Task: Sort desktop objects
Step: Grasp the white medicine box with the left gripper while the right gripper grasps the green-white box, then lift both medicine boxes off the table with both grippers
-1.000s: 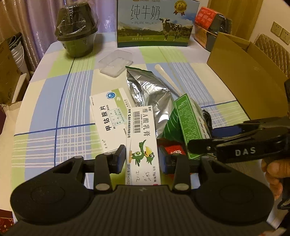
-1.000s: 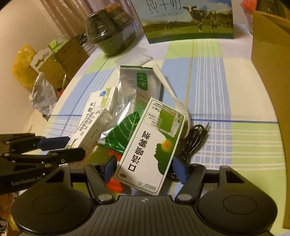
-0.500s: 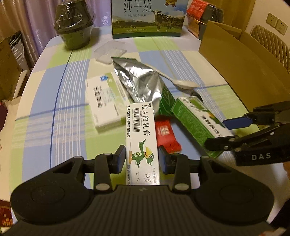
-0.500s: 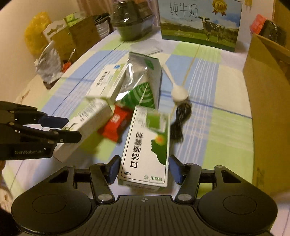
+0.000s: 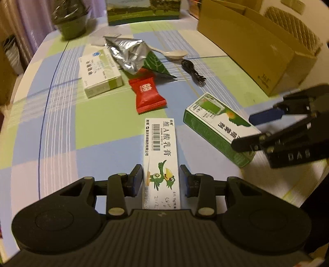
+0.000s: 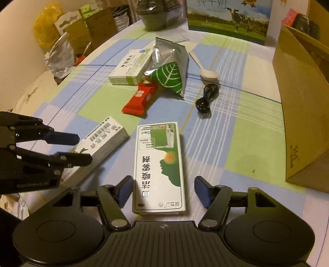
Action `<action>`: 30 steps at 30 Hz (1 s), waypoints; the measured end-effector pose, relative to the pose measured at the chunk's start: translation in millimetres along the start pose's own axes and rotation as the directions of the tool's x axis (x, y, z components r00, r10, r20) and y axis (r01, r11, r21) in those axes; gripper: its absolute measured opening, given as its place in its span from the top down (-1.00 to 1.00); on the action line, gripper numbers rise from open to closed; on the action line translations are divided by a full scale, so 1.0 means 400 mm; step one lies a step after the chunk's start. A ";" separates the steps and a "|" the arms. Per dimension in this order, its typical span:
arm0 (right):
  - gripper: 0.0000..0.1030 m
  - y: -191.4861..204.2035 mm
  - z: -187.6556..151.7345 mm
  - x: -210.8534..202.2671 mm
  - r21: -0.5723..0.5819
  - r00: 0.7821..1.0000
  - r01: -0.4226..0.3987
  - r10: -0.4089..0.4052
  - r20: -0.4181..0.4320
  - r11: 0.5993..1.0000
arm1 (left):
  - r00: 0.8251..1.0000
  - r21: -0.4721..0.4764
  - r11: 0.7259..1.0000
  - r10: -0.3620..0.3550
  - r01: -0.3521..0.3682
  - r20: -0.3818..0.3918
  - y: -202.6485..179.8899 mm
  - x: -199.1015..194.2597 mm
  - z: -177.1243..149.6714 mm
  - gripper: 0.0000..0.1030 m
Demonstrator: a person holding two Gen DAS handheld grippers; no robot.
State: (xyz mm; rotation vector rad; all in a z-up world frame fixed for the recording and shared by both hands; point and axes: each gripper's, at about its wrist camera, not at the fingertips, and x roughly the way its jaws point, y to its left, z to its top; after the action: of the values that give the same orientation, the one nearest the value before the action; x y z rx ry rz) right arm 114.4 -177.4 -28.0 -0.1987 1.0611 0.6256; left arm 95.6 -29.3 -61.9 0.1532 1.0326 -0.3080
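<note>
My left gripper is open around a long white cream box with a green bird, which lies on the table; small gaps show at both pads. It also shows in the right wrist view. My right gripper is open around a green and white spray box, which lies flat on the table. That box shows in the left wrist view. Beyond lie a red snack pack, a white medicine box, a silver foil bag, a white spoon and a black cable.
An open cardboard box stands at the table's right edge. A milk carton box and a dark wrapped bowl stand at the back. Bags and boxes sit off the table's left side.
Both grippers pulled back toward the near table edge with their boxes, set them down apart from the pile, and opened. The red snack pack is now uncovered.
</note>
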 end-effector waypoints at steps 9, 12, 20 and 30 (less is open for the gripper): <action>-0.34 -0.001 0.012 0.022 -0.023 1.000 0.011 -0.011 0.002 1.000 | 1.000 0.038 0.999 -0.004 0.004 -0.004 -0.002 0.043 0.021 0.35; -0.34 0.000 0.016 0.031 -0.023 1.000 0.007 -0.007 0.001 1.000 | 1.000 0.029 0.999 -0.014 0.014 -0.021 0.004 0.061 0.024 0.35; -0.34 0.002 0.029 0.046 -0.046 1.000 0.005 -0.005 0.009 0.999 | 0.999 0.066 0.998 0.000 0.002 -0.043 -0.006 0.073 0.037 0.36; -0.34 0.024 0.031 0.065 -0.087 1.000 0.004 -0.003 0.003 0.996 | 0.999 0.043 0.999 0.023 -0.022 -0.031 0.014 0.069 0.046 0.36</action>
State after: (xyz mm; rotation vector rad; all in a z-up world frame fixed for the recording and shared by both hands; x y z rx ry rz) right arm 127.1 -154.2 -42.8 -0.2750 1.0313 0.6693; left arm 125.8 -34.0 -76.5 0.2082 1.0551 -0.3081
